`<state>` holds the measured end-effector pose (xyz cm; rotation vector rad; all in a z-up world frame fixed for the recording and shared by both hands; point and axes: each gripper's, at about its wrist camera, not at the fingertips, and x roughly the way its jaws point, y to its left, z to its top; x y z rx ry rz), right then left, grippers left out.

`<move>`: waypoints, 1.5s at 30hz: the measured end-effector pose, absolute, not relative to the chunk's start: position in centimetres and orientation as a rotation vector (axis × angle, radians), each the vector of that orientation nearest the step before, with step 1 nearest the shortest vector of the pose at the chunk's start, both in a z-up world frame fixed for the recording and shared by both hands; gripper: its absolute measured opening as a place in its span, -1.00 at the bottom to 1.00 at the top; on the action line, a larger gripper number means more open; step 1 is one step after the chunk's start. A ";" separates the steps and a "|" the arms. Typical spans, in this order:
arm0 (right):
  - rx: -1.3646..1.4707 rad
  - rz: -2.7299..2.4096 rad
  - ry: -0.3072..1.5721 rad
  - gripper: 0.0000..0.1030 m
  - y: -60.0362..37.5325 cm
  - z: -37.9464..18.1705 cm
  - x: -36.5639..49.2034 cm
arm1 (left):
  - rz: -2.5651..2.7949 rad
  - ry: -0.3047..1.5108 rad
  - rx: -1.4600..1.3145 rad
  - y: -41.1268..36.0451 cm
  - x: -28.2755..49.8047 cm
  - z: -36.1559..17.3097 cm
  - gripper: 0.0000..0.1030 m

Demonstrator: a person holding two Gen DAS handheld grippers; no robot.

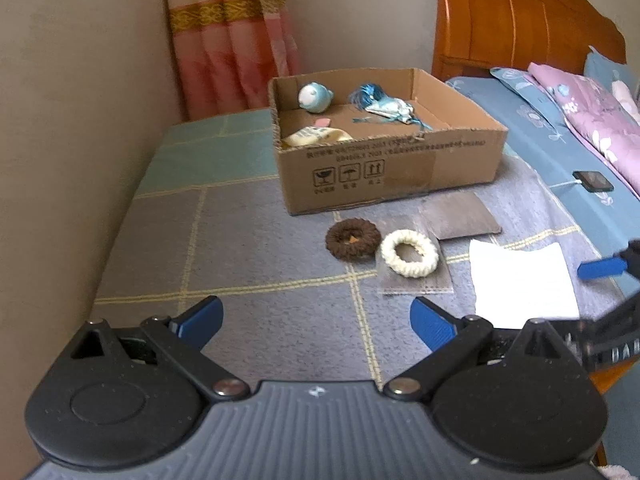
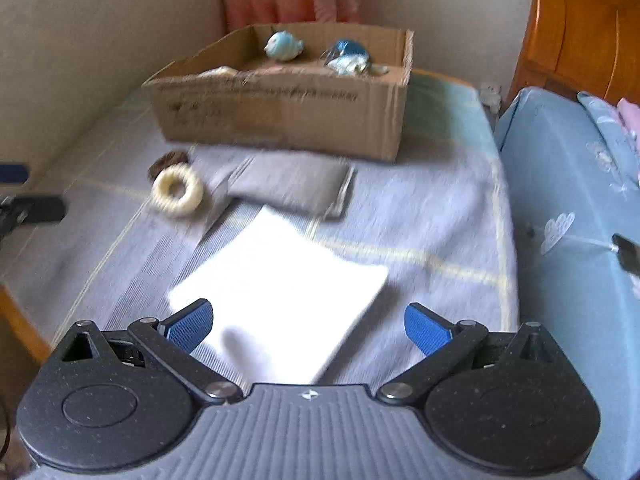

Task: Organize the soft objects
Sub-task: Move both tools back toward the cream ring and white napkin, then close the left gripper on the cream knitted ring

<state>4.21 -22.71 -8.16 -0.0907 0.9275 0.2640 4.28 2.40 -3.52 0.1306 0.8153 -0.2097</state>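
Note:
A cardboard box [image 1: 394, 168] [image 2: 280, 116] stands at the far side of a plaid-covered table. In it lie a blue plush fish [image 1: 315, 97] [image 2: 283, 45], a blue tasselled pouch [image 1: 382, 106] [image 2: 349, 57] and a cream soft toy [image 1: 316, 136]. In front of the box lie a brown knitted ring [image 1: 353, 239] [image 2: 168, 162], a cream knitted ring [image 1: 409, 253] [image 2: 178, 189], a grey folded cloth [image 1: 460, 216] [image 2: 292, 186] and a white folded cloth [image 1: 524, 280] [image 2: 280, 292]. My left gripper [image 1: 316, 322] is open and empty, short of the rings. My right gripper [image 2: 308, 326] is open, its fingers astride the white cloth's near end.
A clear flat bag [image 1: 416, 284] lies under the cream ring. A wall runs along the left. A bed with blue sheet [image 2: 572, 208], pink quilt [image 1: 592, 120] and wooden headboard [image 1: 512, 28] borders the right. A phone on a cable [image 1: 592, 181] lies on the bed.

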 end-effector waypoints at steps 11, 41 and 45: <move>-0.209 0.303 0.934 1.00 -20.3 -9.9 2.4 | -0.242 0.845 0.129 1.4 4.8 -4.5 0.93; -0.213 0.373 0.870 1.00 -20.8 -10.2 3.5 | -0.324 0.732 0.312 -6.0 7.8 -7.7 0.39; -0.213 0.376 0.868 1.00 -20.8 -10.2 3.5 | -0.323 0.744 0.298 -6.2 8.2 -8.1 0.25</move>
